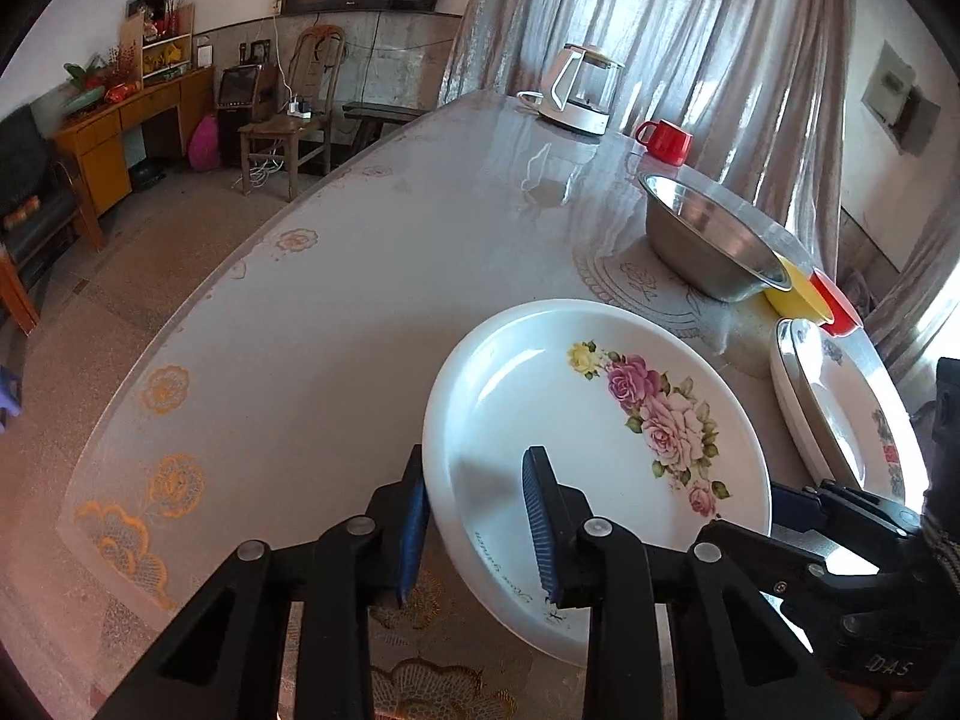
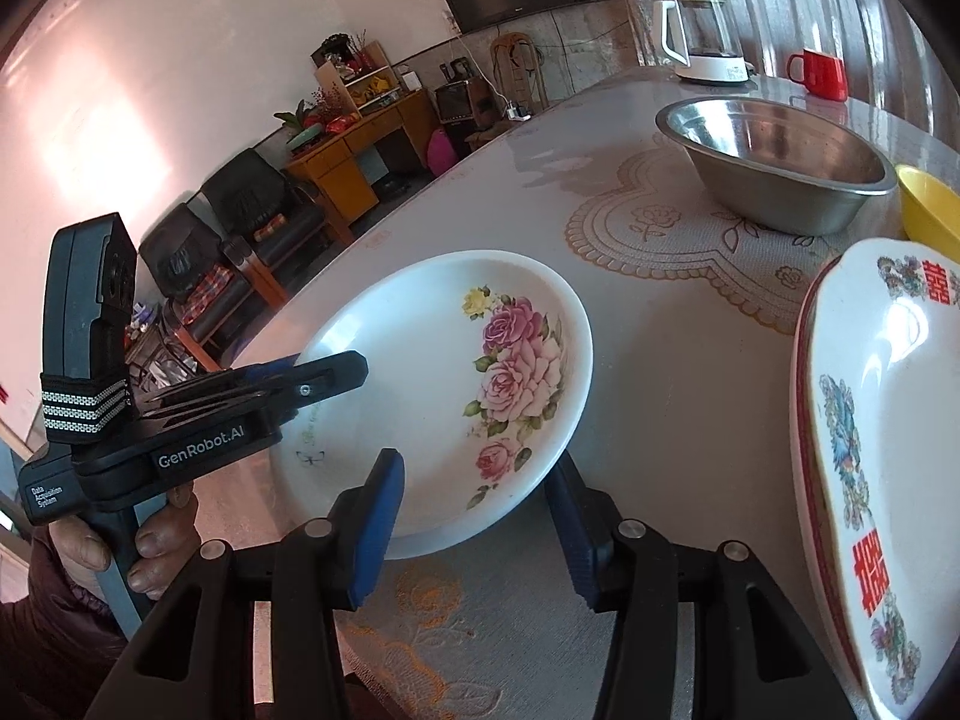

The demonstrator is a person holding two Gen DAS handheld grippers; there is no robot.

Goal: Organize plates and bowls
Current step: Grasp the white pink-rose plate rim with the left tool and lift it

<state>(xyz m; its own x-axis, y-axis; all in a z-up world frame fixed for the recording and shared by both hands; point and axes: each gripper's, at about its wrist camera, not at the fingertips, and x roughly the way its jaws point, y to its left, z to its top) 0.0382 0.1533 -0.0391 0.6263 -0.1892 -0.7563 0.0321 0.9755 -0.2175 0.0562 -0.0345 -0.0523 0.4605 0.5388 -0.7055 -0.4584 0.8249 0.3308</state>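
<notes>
A white plate with pink roses [image 1: 540,396] [image 2: 432,360] sits tilted just above the lace tablecloth, throwing a shadow to its right. My left gripper [image 1: 474,456] straddles its left rim: one blue pad presses the outside, the other lies inside the dish. In the right wrist view that gripper [image 2: 354,363] clamps the same rim, with a hand on its handle. My right gripper [image 2: 474,462] grips the plate's near right edge, one finger over the inside and one under the rim; its tip [image 1: 786,495] shows at the plate's right. A stack of plates with red characters [image 1: 840,420] [image 2: 870,420] stands to the right.
A steel bowl [image 1: 714,240] [image 2: 780,162] stands behind the plates, with a yellow bowl [image 1: 798,294] [image 2: 930,204] and a red bowl [image 1: 837,306] beside it. A red mug [image 1: 666,141] and a white kettle [image 1: 579,90] sit at the far end. The table's edge [image 1: 210,312] curves on the left.
</notes>
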